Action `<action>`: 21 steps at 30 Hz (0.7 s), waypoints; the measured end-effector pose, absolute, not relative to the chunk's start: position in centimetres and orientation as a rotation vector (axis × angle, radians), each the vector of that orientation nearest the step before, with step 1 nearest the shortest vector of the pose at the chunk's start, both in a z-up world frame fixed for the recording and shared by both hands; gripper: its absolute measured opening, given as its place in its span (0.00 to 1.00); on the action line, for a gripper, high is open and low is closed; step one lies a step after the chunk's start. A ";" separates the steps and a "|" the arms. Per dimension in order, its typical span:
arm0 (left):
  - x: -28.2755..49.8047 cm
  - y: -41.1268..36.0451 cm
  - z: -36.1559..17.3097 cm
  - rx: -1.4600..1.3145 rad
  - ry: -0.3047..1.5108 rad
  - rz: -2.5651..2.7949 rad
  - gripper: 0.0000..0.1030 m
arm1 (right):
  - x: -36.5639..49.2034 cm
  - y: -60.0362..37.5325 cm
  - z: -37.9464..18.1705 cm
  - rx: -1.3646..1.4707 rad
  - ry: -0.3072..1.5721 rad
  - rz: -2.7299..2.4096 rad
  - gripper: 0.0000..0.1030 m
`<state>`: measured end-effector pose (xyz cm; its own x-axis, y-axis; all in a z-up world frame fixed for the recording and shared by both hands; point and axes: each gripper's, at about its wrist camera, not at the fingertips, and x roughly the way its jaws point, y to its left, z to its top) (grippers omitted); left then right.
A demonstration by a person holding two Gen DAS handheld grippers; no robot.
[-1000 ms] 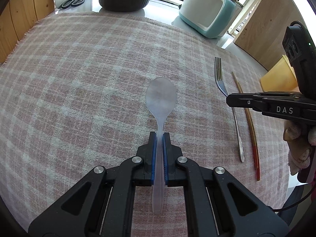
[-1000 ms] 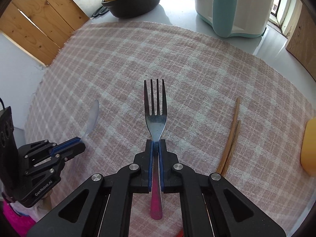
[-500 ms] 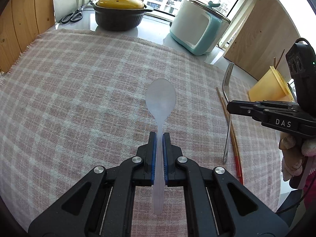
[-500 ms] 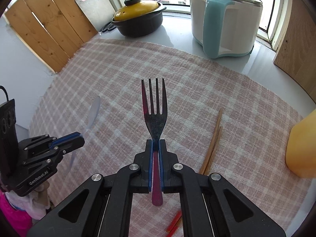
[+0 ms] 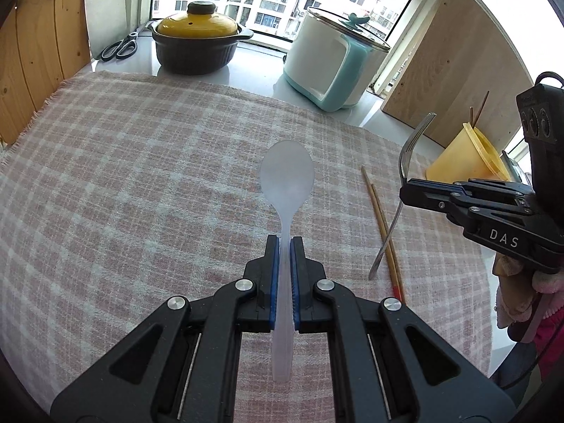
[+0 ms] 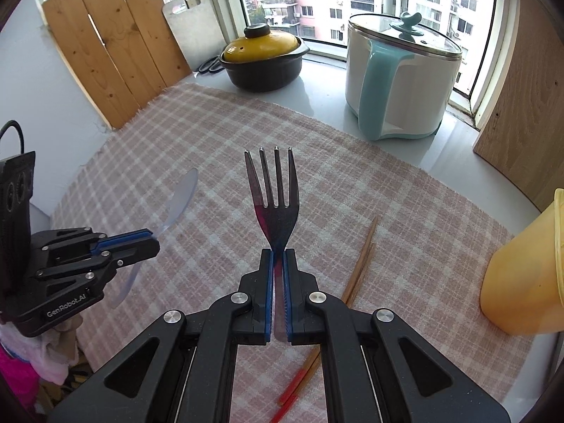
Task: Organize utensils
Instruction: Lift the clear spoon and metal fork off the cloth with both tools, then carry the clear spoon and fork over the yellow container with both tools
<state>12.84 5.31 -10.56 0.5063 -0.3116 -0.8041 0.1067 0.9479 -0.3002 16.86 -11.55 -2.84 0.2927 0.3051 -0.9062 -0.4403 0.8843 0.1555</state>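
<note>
In the left wrist view, the left gripper (image 5: 285, 246) is seen with its jaws pinching the handle of a translucent plastic spoon (image 5: 286, 190), the bowl pointing forward above the pink checked cloth (image 5: 141, 183) that covers the tabletop. At the right edge the right gripper (image 5: 409, 190) is seen from the side, with a metal fork (image 5: 398, 197) clamped in its jaws and held clear of the cloth, tines up. A pair of wooden chopsticks (image 5: 382, 232) lies on the cloth just beyond the fork's handle. Only this view shows the open mouth of the yellow cup (image 5: 465, 158), in which thin sticks stand, and the scissors (image 5: 120, 47) beside the yellow-lidded black pot (image 5: 197, 46). In the right wrist view, the fork (image 6: 275, 197) is seen face on, gripped at its neck by the right gripper (image 6: 278, 264), and the red ends of the chopsticks (image 6: 356, 275) show near the lower edge. The left gripper (image 6: 148, 241) appears at the left, holding the spoon (image 6: 176, 201) tilted upward. The white and teal cooker (image 6: 398, 77) stands beyond the cloth.
</note>
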 end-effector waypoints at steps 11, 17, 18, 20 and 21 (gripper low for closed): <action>13.0 4.8 -10.0 -0.218 0.996 -0.249 0.04 | 16.5 -11.8 -0.7 -0.161 1.097 0.514 0.00; 13.0 5.5 -10.2 -0.235 0.992 -0.236 0.04 | 18.3 -12.0 -2.5 -0.098 1.172 0.555 0.00; 13.0 5.7 -10.3 -0.239 0.993 -0.233 0.04 | 18.8 -11.9 -3.0 -0.086 1.188 0.562 0.00; 12.8 6.2 -10.5 -0.251 0.997 -0.227 0.04 | 20.1 -11.6 -4.1 -0.067 1.211 0.571 0.00; 12.7 6.4 -10.6 -0.256 1.001 -0.223 0.04 | 20.8 -11.3 -4.8 -0.071 1.228 0.565 0.03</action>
